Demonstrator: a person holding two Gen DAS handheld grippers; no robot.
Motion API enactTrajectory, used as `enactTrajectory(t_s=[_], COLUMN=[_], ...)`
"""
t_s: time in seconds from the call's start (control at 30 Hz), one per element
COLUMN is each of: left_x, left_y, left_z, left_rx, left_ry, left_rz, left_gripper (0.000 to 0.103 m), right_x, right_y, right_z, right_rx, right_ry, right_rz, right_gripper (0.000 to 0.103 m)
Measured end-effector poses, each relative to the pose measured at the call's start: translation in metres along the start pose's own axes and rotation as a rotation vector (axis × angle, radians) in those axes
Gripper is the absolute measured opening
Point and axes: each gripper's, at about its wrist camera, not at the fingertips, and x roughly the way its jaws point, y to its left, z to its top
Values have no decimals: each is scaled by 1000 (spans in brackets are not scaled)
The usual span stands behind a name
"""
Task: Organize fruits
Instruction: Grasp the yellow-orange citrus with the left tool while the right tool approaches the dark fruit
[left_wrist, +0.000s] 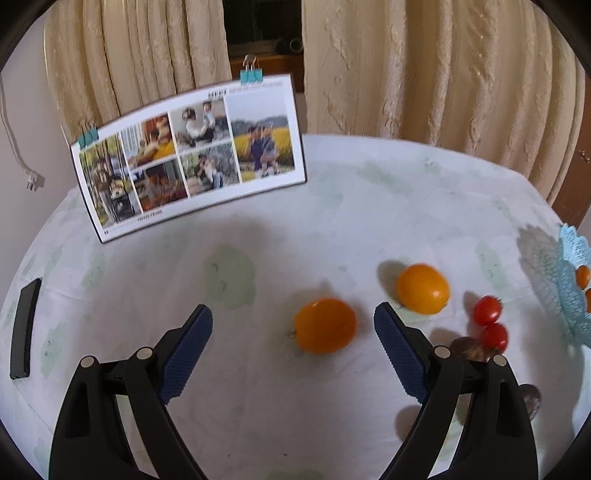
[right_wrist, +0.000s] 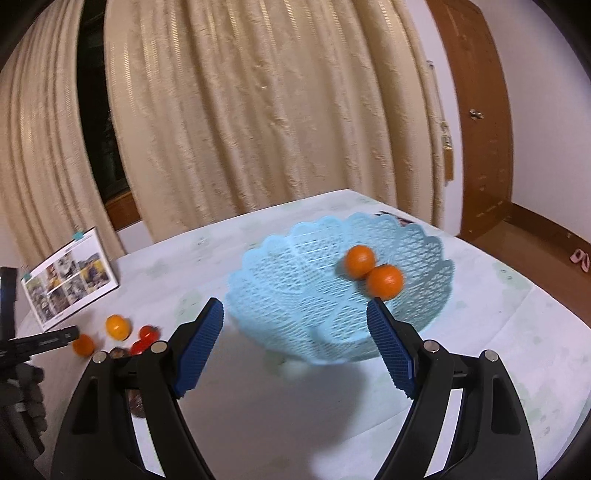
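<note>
Orange fruit (left_wrist: 325, 325) between spread left tongs (left_wrist: 293, 326)

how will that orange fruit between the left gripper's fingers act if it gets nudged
The orange fruit looks round and smooth, so it would probably roll on the flat tablecloth. Its glossy skin may slip against the left gripper, whose jaws stand open around it.

Right gripper (right_wrist: 295, 325) wide open, nothing between its blue pads, hovering just in front of the light blue basket (right_wrist: 295, 280). Two oranges (right_wrist: 373, 271) touching inside the basket. Left of the basket: two more oranges (right_wrist: 118, 326), red tomatoes (right_wrist: 146, 339), the photo card (right_wrist: 70, 280).
</note>
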Motion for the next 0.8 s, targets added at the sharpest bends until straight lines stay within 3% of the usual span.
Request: enactTrajectory(t_s=[0.17,0.47,0.8], left_x=[16,23,4], left_y=[-1,-10,-3], left_z=[-6,-10,-6], left_rx=[9,43,12], left_ry=[21,29,5], left_rz=[-18,-77,-85], left_gripper=[88,42,42], right_x=[-1,-2,7], right_y=[19,50,71], right_z=[-6,-17,-27], right_rx=[-47,-154,-152], right_ry=[28,78,221], right_rz=[50,150,310], right_gripper=[81,81,81])
